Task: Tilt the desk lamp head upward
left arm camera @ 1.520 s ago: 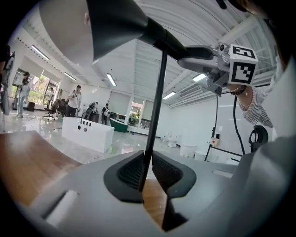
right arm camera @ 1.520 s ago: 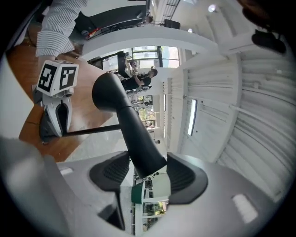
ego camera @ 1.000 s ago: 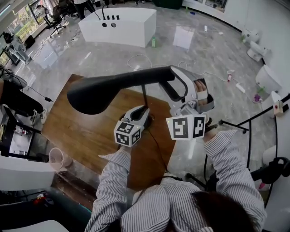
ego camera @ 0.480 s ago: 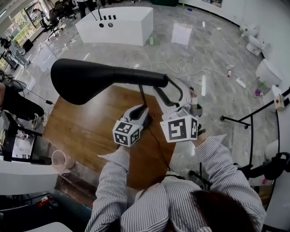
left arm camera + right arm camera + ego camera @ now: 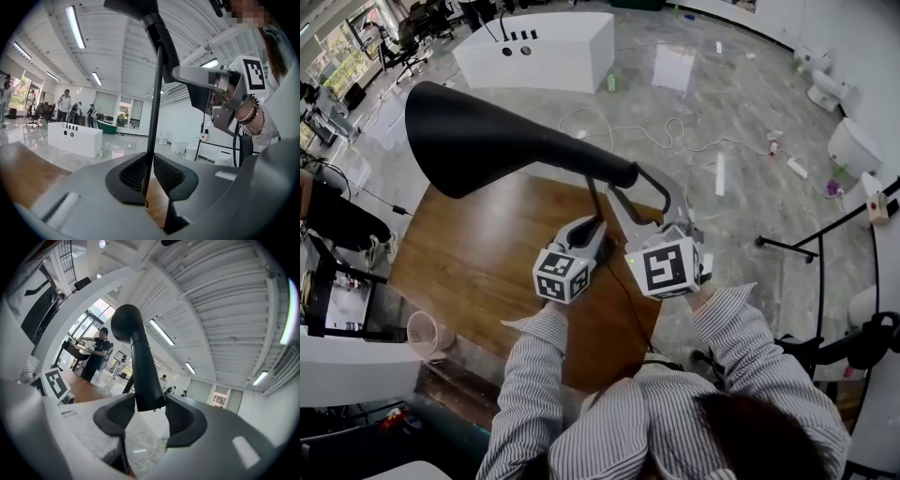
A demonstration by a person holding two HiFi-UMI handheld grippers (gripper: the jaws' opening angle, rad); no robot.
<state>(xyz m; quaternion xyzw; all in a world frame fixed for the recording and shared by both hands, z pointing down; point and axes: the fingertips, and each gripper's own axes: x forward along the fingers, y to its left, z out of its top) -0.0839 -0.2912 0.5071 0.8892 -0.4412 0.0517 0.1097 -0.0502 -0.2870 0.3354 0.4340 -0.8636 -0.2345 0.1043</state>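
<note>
A black desk lamp stands on the wooden table (image 5: 478, 262). Its cone-shaped head (image 5: 478, 141) reaches to the upper left, wide end raised. My left gripper (image 5: 598, 227) is shut on the thin upright pole (image 5: 154, 108), its pads pinching it low down (image 5: 151, 176). My right gripper (image 5: 626, 199) is at the rear end of the head; its jaws are closing, and the tapered neck (image 5: 143, 376) sits between the pads, which touch it on both sides (image 5: 150, 416). From the right gripper view the head's wide end (image 5: 126, 324) points up and away.
A white counter (image 5: 544, 52) stands on the floor beyond the table, and loose cables (image 5: 675, 136) lie on the tiles. A mesh bin (image 5: 425, 330) sits below the table's left edge. A black stand (image 5: 816, 262) is at the right. People stand far off (image 5: 64, 105).
The lamp head's wide end has swung up and left, from drooping toward the table to raised. The right gripper has come down and nearer to the person. The left gripper has stayed on the pole.
</note>
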